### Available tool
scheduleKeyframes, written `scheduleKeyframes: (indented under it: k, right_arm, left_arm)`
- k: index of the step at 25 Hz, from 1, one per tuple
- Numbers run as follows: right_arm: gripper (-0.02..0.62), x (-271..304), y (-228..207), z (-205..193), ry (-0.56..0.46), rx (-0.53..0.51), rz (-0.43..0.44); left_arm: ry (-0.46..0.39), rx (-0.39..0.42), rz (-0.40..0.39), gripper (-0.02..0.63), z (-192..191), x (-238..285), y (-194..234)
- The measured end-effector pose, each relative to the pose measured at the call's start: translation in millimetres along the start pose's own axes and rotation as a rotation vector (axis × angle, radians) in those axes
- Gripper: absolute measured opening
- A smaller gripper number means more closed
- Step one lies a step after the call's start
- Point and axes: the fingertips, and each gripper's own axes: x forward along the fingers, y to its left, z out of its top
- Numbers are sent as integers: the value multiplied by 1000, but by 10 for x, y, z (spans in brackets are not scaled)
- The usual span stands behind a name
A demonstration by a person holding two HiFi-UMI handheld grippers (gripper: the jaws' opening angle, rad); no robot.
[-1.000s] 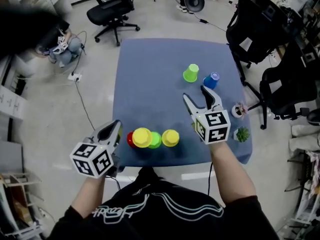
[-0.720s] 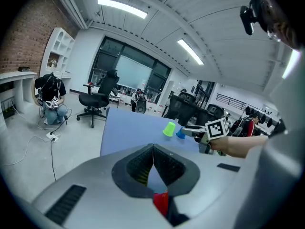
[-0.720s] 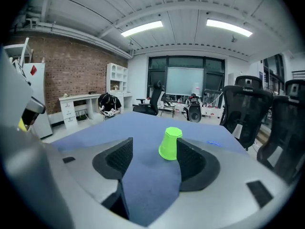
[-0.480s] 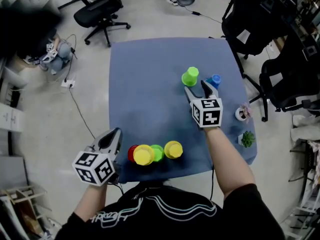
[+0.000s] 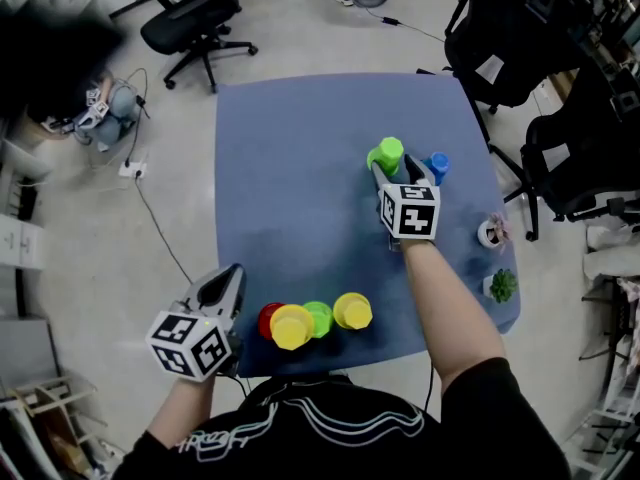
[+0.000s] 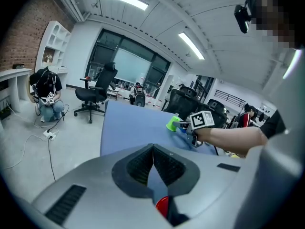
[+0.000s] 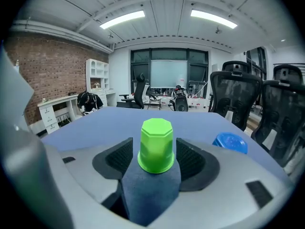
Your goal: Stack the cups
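An upturned light-green cup (image 5: 389,153) (image 7: 156,142) stands at the table's far right, with a blue cup (image 5: 437,166) (image 7: 230,142) just right of it. My right gripper (image 5: 398,171) (image 7: 155,162) is open with one jaw on each side of the light-green cup, small gaps showing. Near the front edge stand a red cup (image 5: 268,319) (image 6: 163,205), a yellow cup (image 5: 291,326), a green cup (image 5: 319,317) and another yellow cup (image 5: 352,310), close together. My left gripper (image 5: 234,272) (image 6: 152,152) is shut and empty, just left of the red cup.
The cups stand on a blue table (image 5: 290,198). A small white pot (image 5: 490,233) and a small green plant (image 5: 502,285) sit at its right edge. Black office chairs (image 5: 505,38) stand to the right and behind, and cables (image 5: 150,198) lie on the floor at left.
My right gripper has moved away from me across the table and now has its jaws around the light-green cup. The left gripper has stayed by the front cups.
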Motion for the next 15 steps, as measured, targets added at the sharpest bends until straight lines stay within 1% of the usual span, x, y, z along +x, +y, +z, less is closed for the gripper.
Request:
scheduleKeyframes:
  k: [3, 9, 15]
  right_arm:
    - [288, 57, -22, 1, 0, 14, -11]
    - [287, 115, -37, -3, -8, 4, -33]
    - [252, 134, -55, 4, -10, -5, -51]
  left_arm:
    - [-2, -7, 13, 25, 0, -6, 58]
    - [6, -6, 12, 25, -44, -1, 106]
    - [10, -7, 2, 25, -63, -14, 129]
